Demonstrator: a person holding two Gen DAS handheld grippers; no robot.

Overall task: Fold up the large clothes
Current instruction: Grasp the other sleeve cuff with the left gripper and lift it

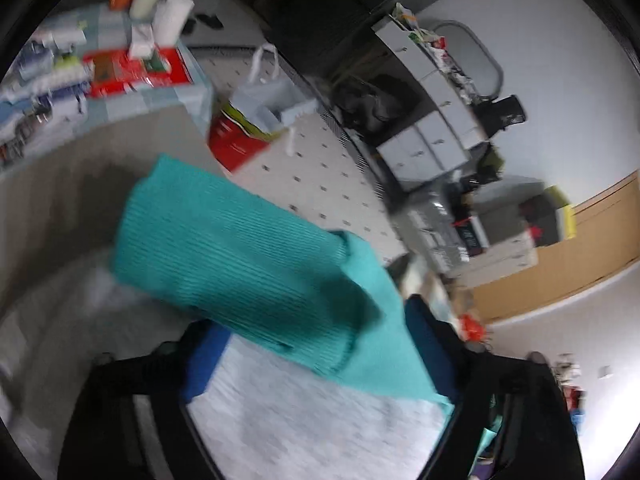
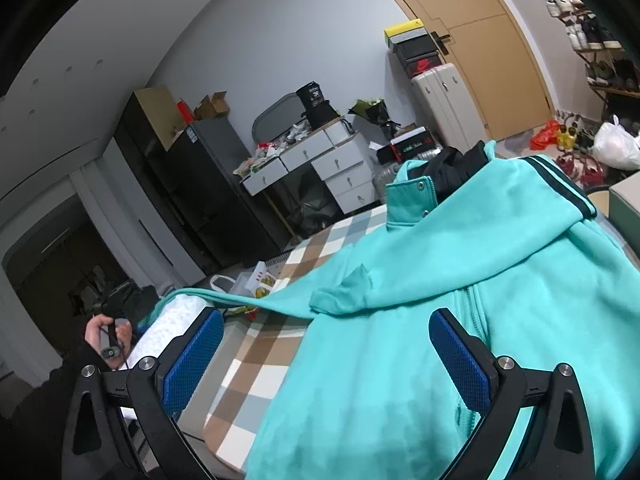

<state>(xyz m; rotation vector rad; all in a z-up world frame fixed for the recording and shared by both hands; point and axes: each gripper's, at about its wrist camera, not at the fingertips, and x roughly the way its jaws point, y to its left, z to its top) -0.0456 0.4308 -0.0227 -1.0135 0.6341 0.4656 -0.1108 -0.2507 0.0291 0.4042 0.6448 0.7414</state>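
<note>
A teal zip jacket (image 2: 460, 304) lies spread on a checked tablecloth (image 2: 256, 364), its collar (image 2: 412, 196) at the far end. One sleeve stretches left off the table toward the other hand. My right gripper (image 2: 326, 356) is open and empty, hovering above the jacket's lower front. In the blurred left wrist view the ribbed teal sleeve cuff (image 1: 240, 256) lies across my left gripper (image 1: 320, 360). Its blue pads (image 1: 204, 364) stand wide apart, with the sleeve passing between them and draped against the right one.
A white fluffy cover (image 1: 304, 428) lies below the left gripper. Bags and a red box (image 1: 236, 140) sit on the tiled floor. White drawers (image 2: 320, 164), a black fridge (image 2: 208, 200), a suitcase (image 2: 444, 100) and a shoe rack (image 2: 592, 40) line the room.
</note>
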